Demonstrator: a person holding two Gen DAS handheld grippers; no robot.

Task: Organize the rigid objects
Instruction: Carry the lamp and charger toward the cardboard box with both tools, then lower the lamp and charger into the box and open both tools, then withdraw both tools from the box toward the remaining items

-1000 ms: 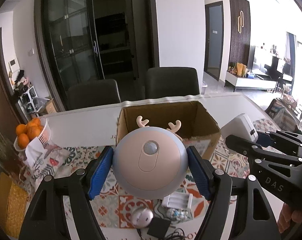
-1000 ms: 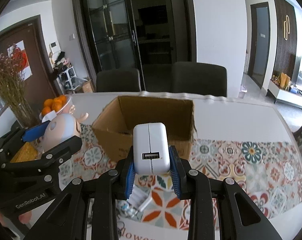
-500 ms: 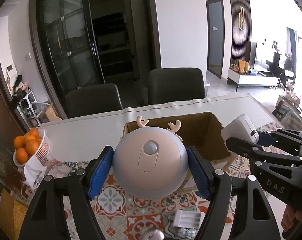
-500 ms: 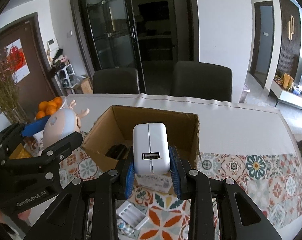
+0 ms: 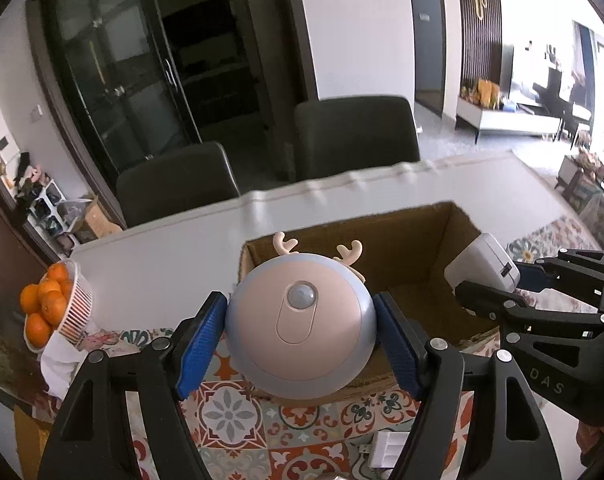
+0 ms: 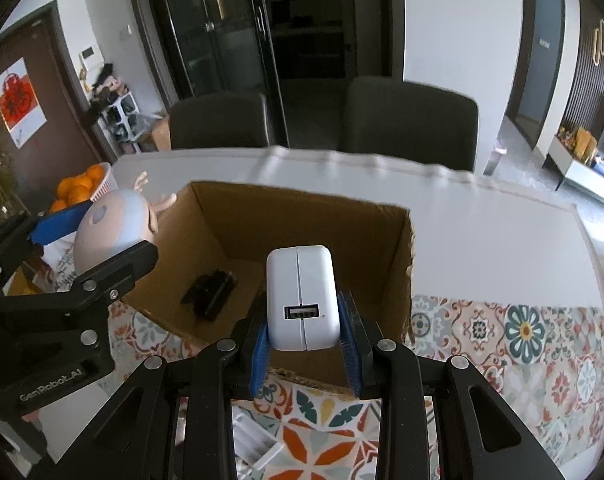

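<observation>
Cardboard box (image 6: pixel 302 216), open, black item (image 6: pixel 209 292) inside. Left tongs (image 5: pixel 300 330) clamped on antlered round lamp (image 5: pixel 299 324); right tongs (image 6: pixel 304 340) clamped on white charger (image 6: pixel 302 296).

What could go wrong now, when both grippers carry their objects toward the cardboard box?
1. The left gripper holds the round night light only at its curved sides, so it may slip out.
2. The right gripper holds the white charger low, so it may tilt.
3. A black item already lies in the cardboard box; dropped objects may hit it.
</observation>
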